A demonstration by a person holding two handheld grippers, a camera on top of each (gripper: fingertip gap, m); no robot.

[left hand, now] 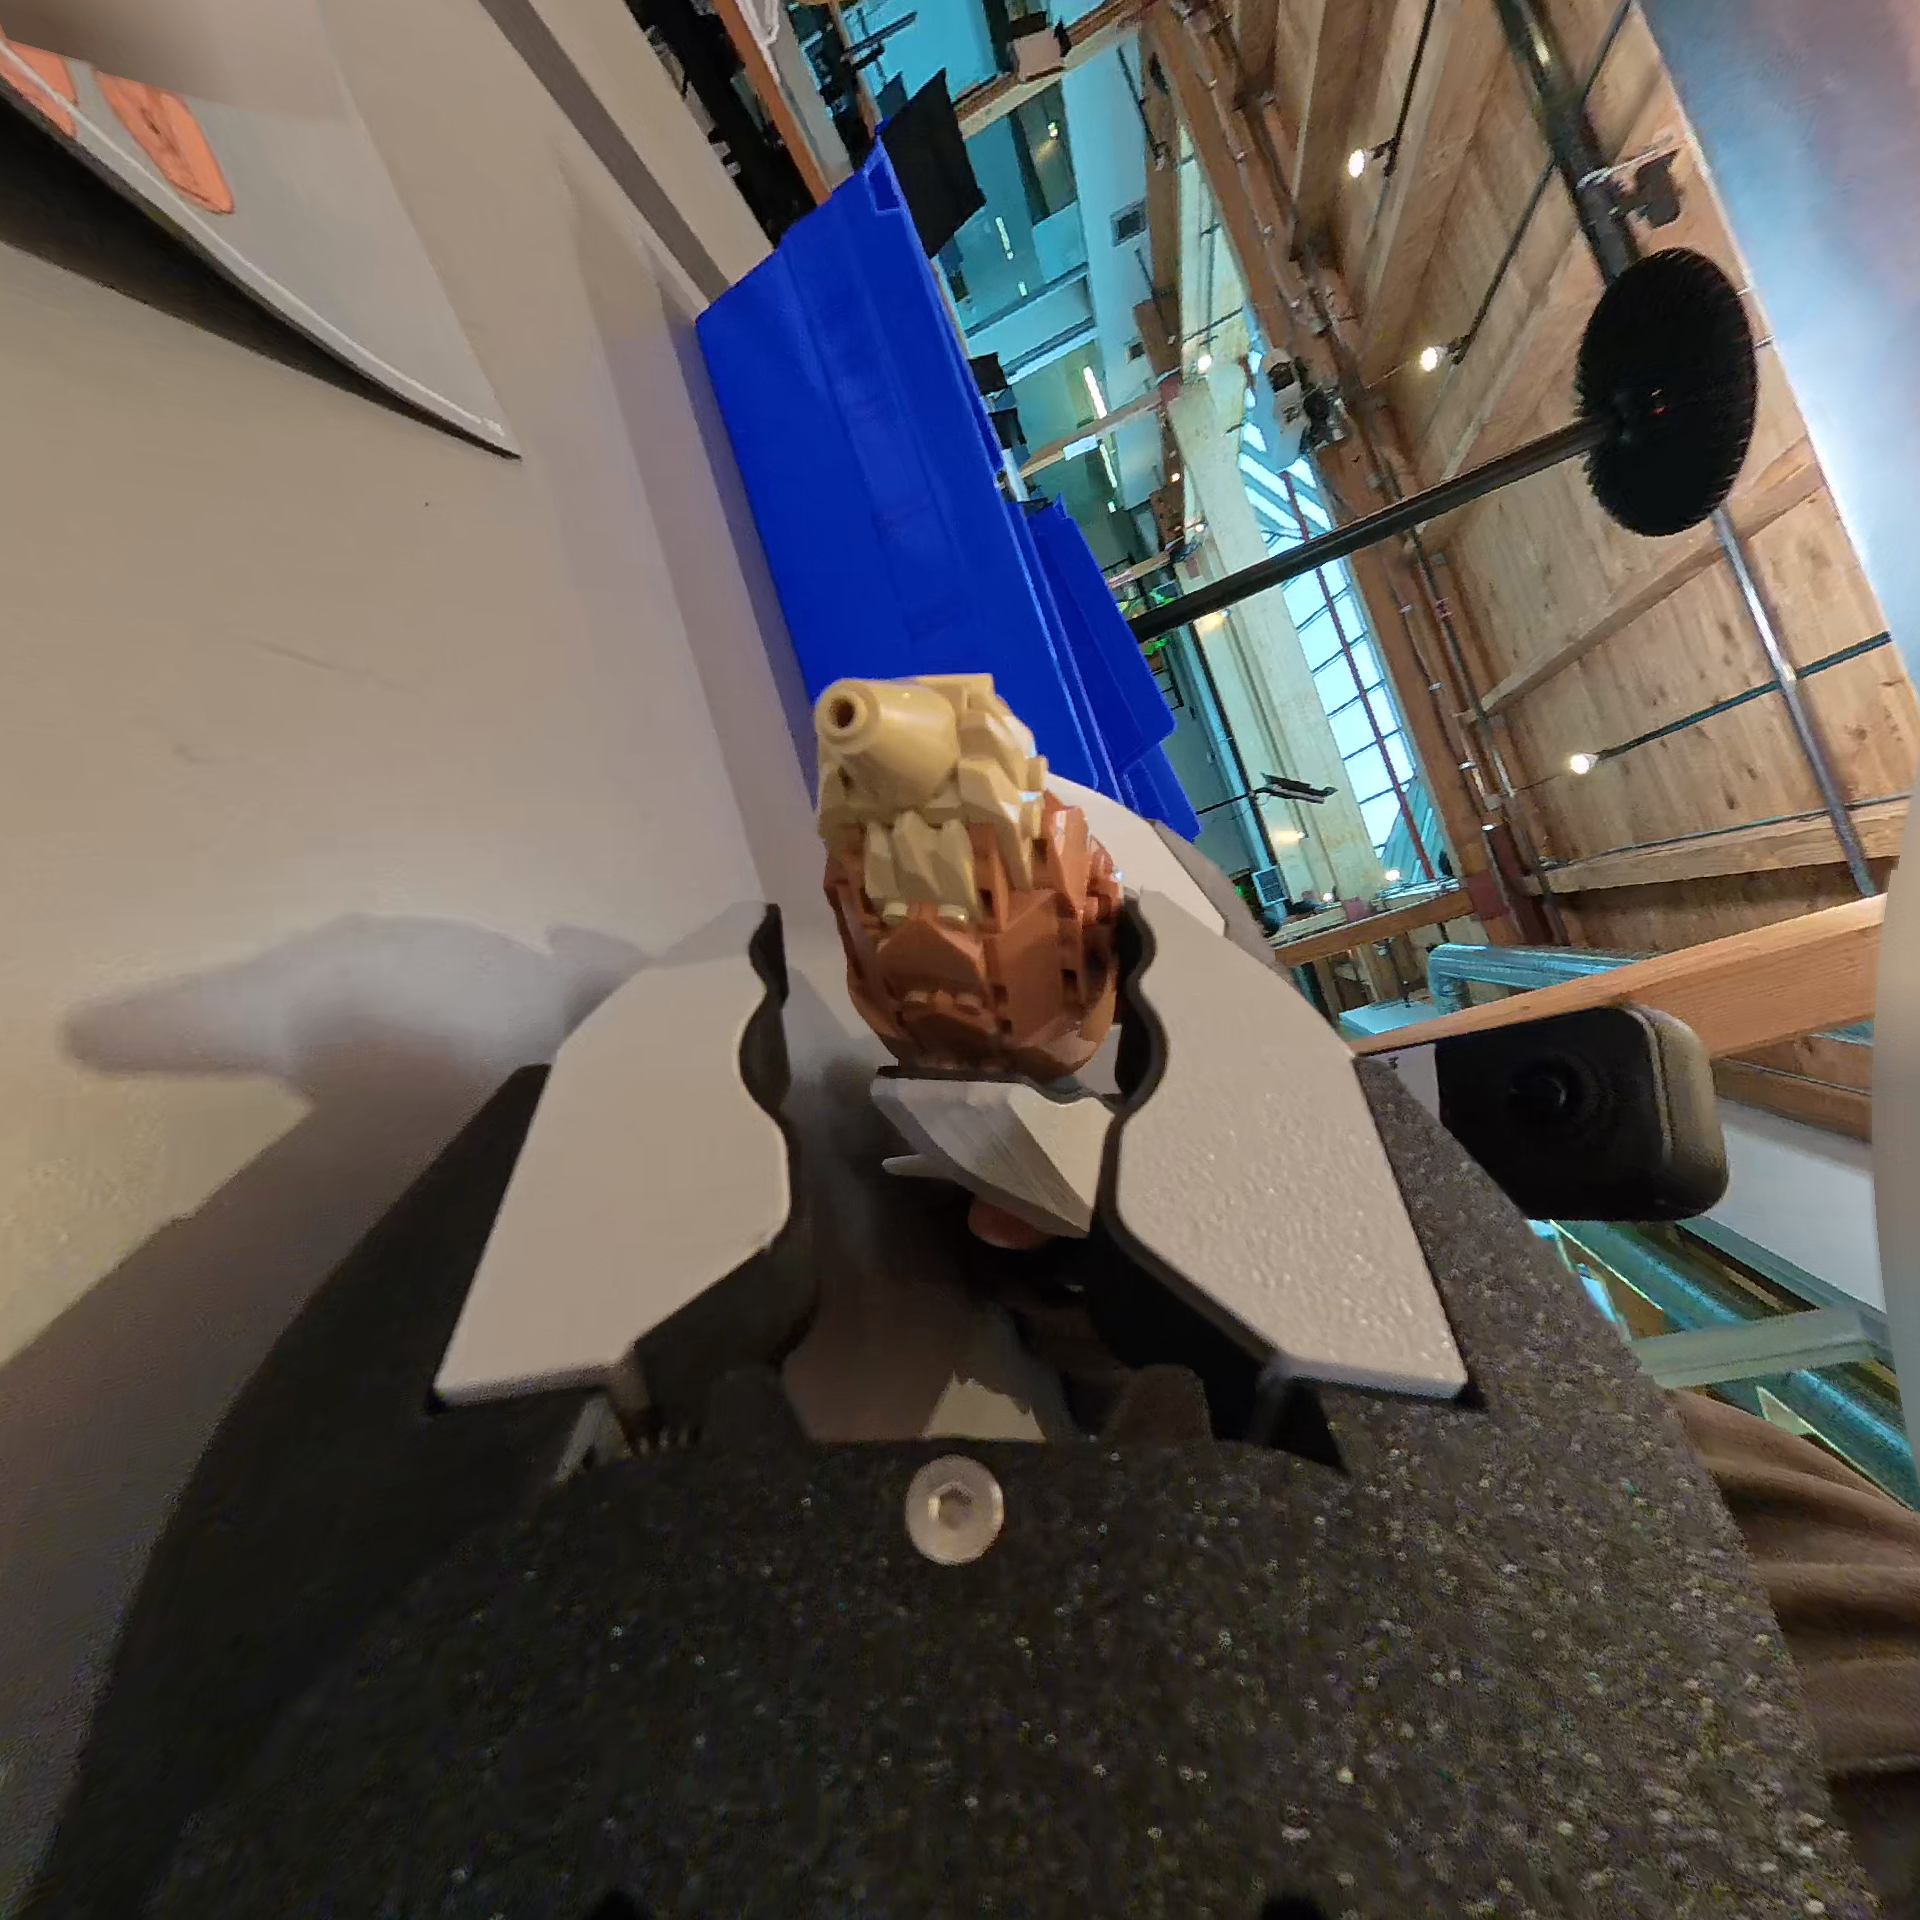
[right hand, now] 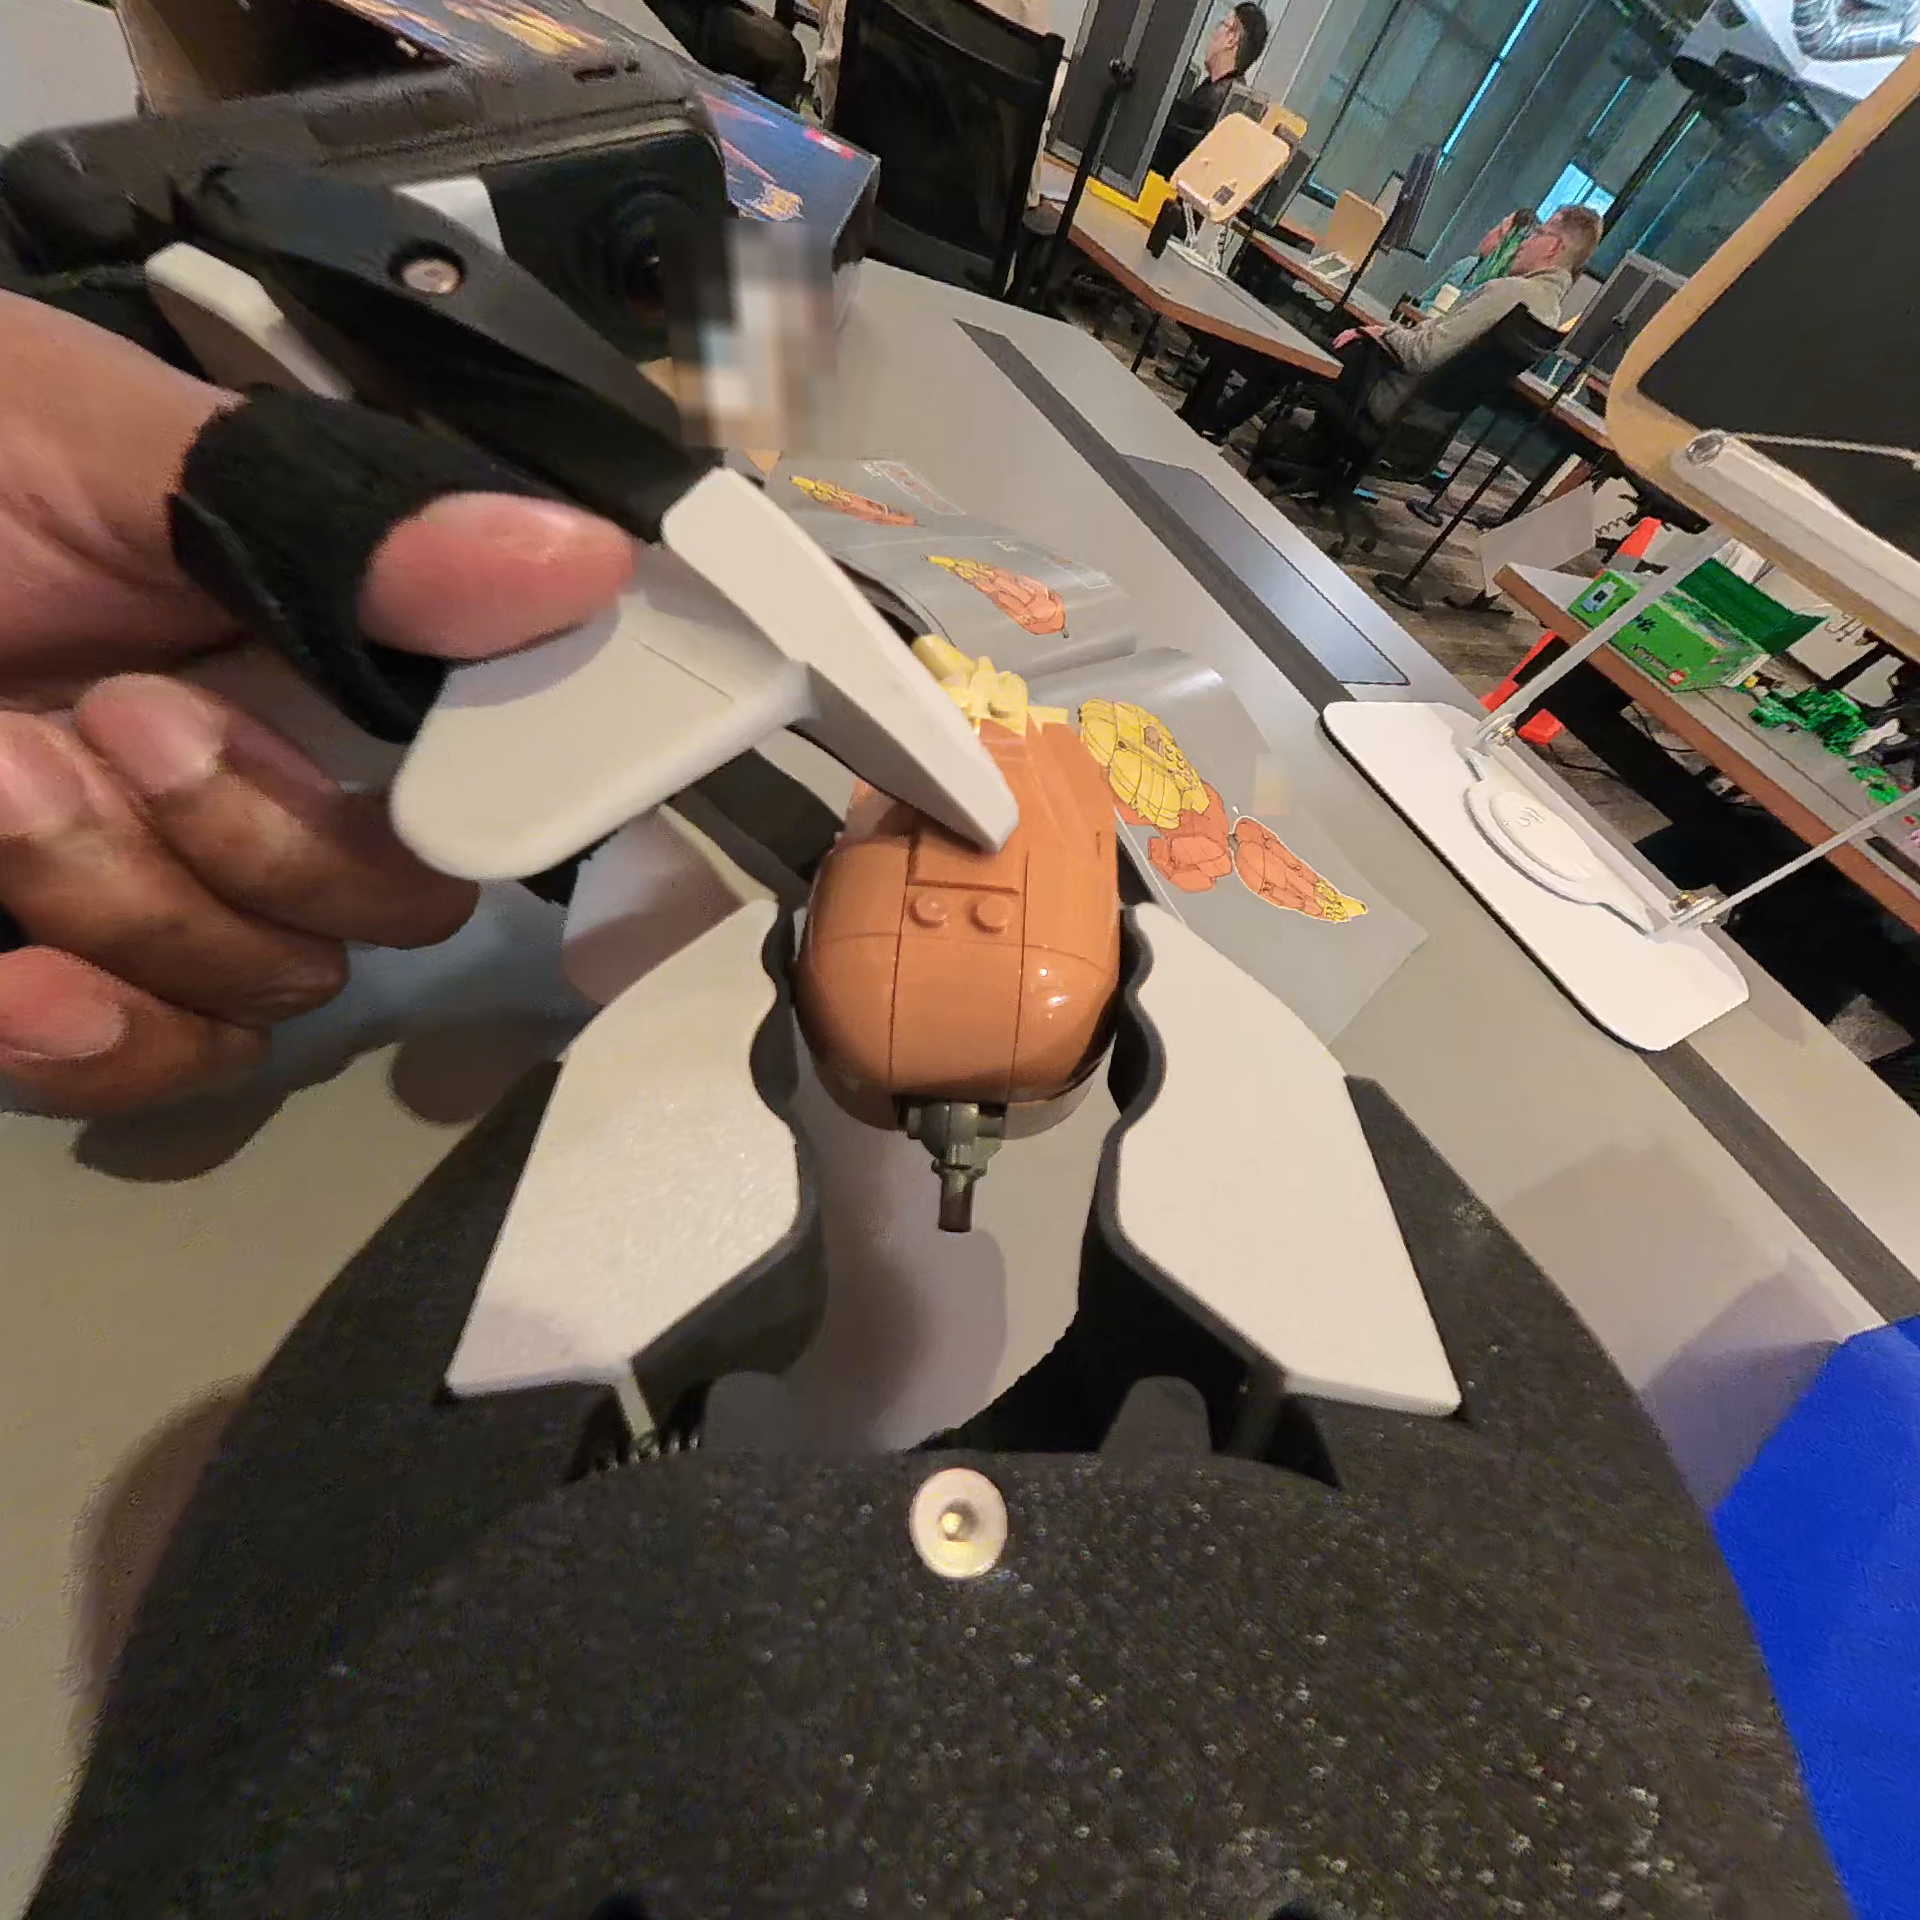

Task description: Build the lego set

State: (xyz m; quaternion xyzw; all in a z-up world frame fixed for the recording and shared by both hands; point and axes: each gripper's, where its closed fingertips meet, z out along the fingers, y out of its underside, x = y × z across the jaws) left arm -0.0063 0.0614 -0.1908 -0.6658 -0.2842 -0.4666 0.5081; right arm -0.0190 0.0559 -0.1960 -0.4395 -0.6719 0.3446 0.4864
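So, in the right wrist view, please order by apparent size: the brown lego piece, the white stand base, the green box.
1. White stand base, largest.
2. Brown lego piece, between the right gripper fingers; nearness to the camera enlarges it, so this rank is unsure.
3. Green box, smallest, but far away.

- the brown lego model (right hand: 961, 956) has its far tan end mostly hidden behind the left gripper's (right hand: 935, 769) grey finger in the right wrist view.
- whether the right gripper's (right hand: 951, 997) pads actually press the model's sides cannot be told; the contact lies in shadow.
- in the left wrist view the model (left hand: 966, 914) covers the right gripper's (left hand: 1039, 1101) fingertips, so its grip is unclear.
- the instruction sheet (right hand: 1195, 790) is partly covered by the model and gripper.
- the blue bin (right hand: 1829, 1579) is cut off by the right edge.
- a mosaic patch (right hand: 764, 322) blurs the area behind the left gripper's camera.
- the hand (right hand: 208, 707) runs off the left edge.
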